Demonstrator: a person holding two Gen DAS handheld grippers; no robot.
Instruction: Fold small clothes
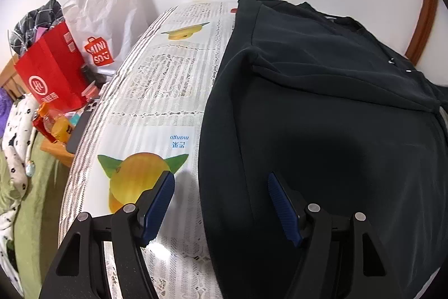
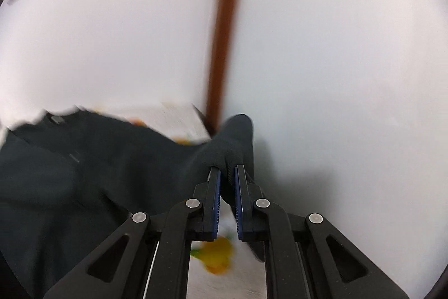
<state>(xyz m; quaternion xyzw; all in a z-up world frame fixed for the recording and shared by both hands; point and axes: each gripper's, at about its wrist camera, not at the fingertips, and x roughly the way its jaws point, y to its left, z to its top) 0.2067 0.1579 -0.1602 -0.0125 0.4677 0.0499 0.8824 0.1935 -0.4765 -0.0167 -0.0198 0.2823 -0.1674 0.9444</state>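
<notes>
A black garment (image 1: 322, 108) lies spread over the right half of a table with a lace-and-mango cloth (image 1: 156, 91). One sleeve is folded across its chest. My left gripper (image 1: 221, 181) hangs open above the garment's left edge, one blue pad over the cloth, the other over the fabric, nothing pinched. In the right wrist view my right gripper (image 2: 227, 173) is shut on a bunched end of the black garment (image 2: 112, 164), which is lifted off the table and stretches away to the left.
Left of the table stand a red paper bag (image 1: 53, 74), a white Miniso bag (image 1: 103, 27) and clutter on a wooden stand. Green bedding (image 1: 30, 187) lies beside the table. A brown wooden door frame (image 2: 224, 32) runs up the white wall behind.
</notes>
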